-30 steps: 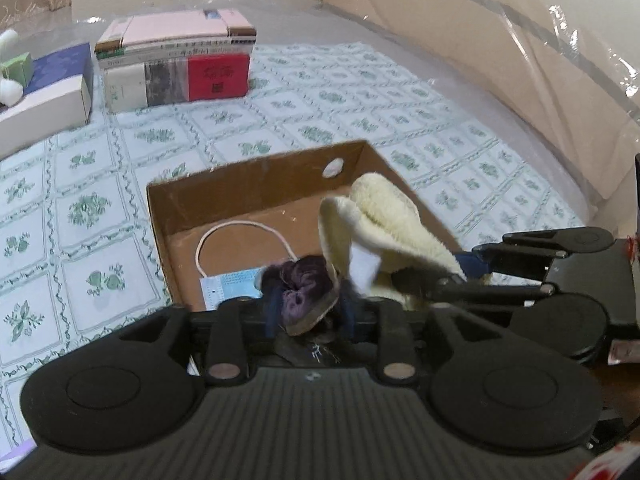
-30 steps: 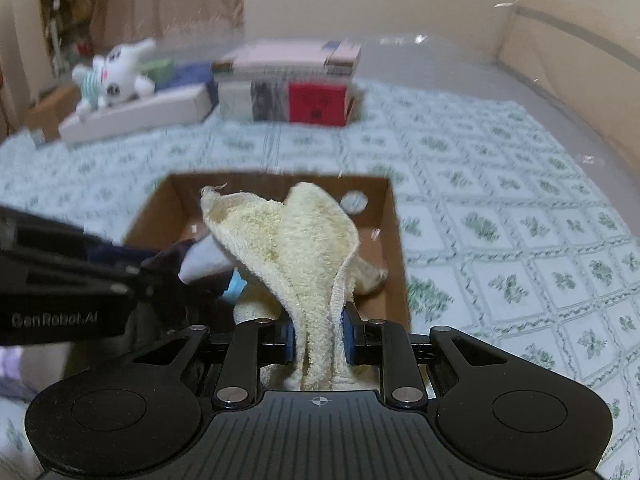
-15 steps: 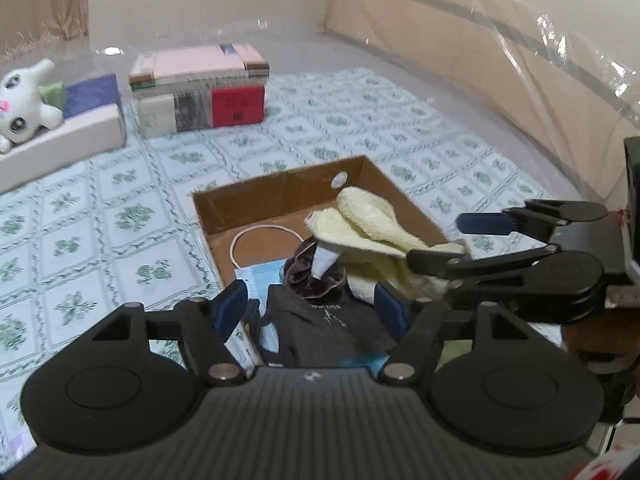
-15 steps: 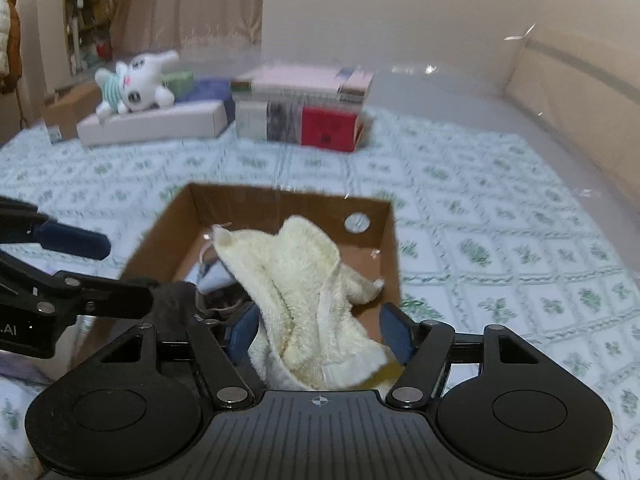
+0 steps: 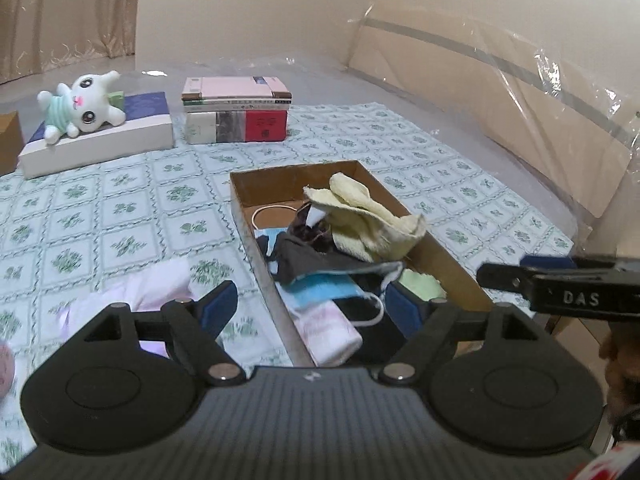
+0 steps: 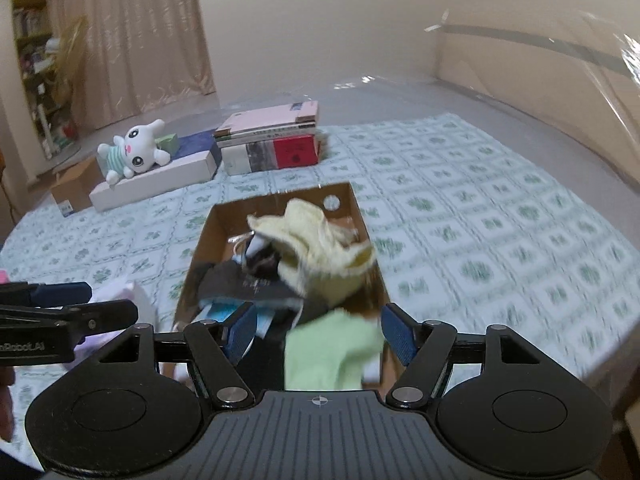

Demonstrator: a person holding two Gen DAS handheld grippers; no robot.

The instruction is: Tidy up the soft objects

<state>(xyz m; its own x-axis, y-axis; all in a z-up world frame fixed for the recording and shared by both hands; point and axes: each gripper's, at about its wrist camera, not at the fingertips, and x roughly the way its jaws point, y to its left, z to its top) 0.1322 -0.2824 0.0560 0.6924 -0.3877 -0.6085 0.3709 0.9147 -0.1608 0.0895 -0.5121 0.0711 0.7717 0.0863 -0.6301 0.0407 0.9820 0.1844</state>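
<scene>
A brown cardboard box (image 5: 240,196) (image 6: 362,216) lies on the patterned cloth and holds soft things: a yellow towel (image 5: 372,216) (image 6: 320,248), a dark scrunchie (image 5: 308,232), a dark grey cloth (image 5: 304,256) (image 6: 248,284), a blue face mask (image 5: 324,288), a pink folded cloth (image 5: 332,332) and a light green cloth (image 6: 332,352). My left gripper (image 5: 312,308) is open and empty above the box's near end. My right gripper (image 6: 316,332) is open and empty above the near end too. A pale pink cloth (image 5: 148,284) lies left of the box.
A white plush cat (image 5: 84,104) (image 6: 132,156) lies on a white box (image 5: 100,144) at the back left. A stack of books (image 5: 236,112) (image 6: 272,140) stands behind the cardboard box. A plastic-wrapped headboard (image 5: 500,92) runs along the right.
Both grippers have opened, let go of the scrunchie and the yellow towel into the box, and drawn back and up from it.
</scene>
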